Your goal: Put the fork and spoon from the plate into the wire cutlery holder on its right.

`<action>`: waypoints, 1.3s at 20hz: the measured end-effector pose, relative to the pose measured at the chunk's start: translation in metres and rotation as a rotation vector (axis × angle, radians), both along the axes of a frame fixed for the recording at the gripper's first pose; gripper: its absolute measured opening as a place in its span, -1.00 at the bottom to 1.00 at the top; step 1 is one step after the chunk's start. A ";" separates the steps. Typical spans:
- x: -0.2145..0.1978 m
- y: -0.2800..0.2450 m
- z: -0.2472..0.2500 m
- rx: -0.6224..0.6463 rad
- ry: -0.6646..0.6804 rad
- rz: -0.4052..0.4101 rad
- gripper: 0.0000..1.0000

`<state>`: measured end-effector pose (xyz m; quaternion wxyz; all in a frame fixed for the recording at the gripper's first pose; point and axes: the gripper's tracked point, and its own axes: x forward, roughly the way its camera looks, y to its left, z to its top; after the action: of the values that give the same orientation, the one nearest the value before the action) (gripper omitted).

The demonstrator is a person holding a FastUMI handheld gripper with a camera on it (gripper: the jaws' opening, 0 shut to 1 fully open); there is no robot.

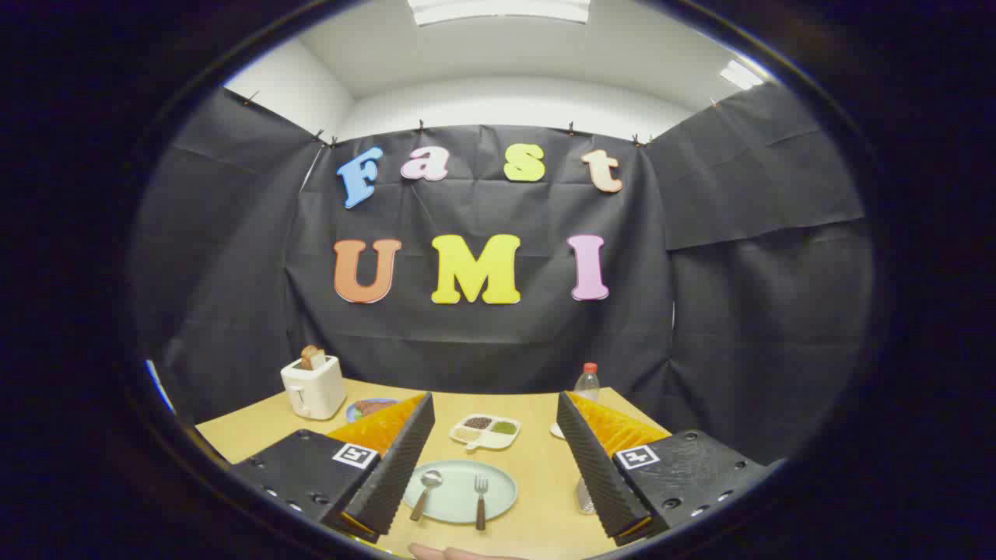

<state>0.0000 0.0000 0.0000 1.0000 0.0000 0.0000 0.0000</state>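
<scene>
Overlooking wooden table (537, 498), fingers (405, 459) apart.

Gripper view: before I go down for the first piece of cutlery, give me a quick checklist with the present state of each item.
1. Gripper open wide, holding nothing: ok.
2. Spoon and fork both on the plate, lying apart, handles toward the gripper: ok.
3. Plate between the fingers, just ahead: ok.
4. Wire cutlery holder located: it is partly hidden behind the right finger, so its opening cannot be judged: cannot tell.
5. Path to the plate: a fingertip of a person's hand lies at the table's near edge, below the plate: not ok until it is withdrawn.
6. Sectioned dish, bottle and toaster lie beyond the plate, out of the way: ok.
</scene>
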 end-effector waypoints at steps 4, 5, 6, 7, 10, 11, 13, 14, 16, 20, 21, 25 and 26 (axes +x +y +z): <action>0.001 0.007 0.000 0.021 0.021 0.020 0.90; 0.002 0.005 0.000 0.034 0.024 0.014 0.90; 0.003 0.002 -0.003 0.042 0.029 0.011 0.90; 0.004 0.000 -0.004 0.047 0.035 0.006 0.90; 0.007 -0.006 -0.009 0.036 0.043 -0.005 0.90; 0.007 -0.008 -0.010 0.029 0.043 -0.010 0.89; 0.008 -0.004 -0.010 0.020 0.042 0.002 0.89; 0.010 -0.005 -0.012 0.011 0.041 -0.001 0.89; 0.015 -0.006 -0.014 0.006 0.040 -0.005 0.89; 0.032 -0.005 -0.026 0.003 0.083 -0.023 0.89; 0.038 -0.004 -0.029 0.008 0.096 -0.028 0.89; 0.063 -0.001 -0.061 0.000 0.213 -0.021 0.89; 0.069 -0.002 -0.073 -0.018 0.253 -0.027 0.89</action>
<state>0.0690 -0.0022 -0.0734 0.9919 -0.0091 0.1261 -0.0136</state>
